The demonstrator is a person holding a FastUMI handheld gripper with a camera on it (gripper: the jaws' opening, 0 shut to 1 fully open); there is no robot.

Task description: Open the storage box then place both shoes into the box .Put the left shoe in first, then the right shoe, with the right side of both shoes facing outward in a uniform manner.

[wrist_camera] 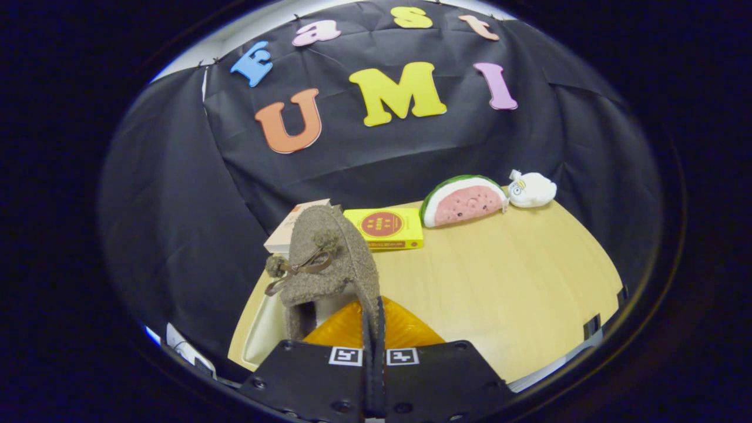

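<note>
Wooden table (517, 276), gripper (373, 329) clamped on upright shoe (329, 258), toe up.

Hand-held gripper (373, 320) seen from behind its two fingers, which run forward side by side, pressed almost together with the barest slit between them. Both fingers (380, 329) pinch the back rim of a fuzzy grey-brown slipper-style shoe with a brown bow (329, 258). The shoe hangs toe-up off the tips, held above the near left part of the counter (517, 282).
</note>
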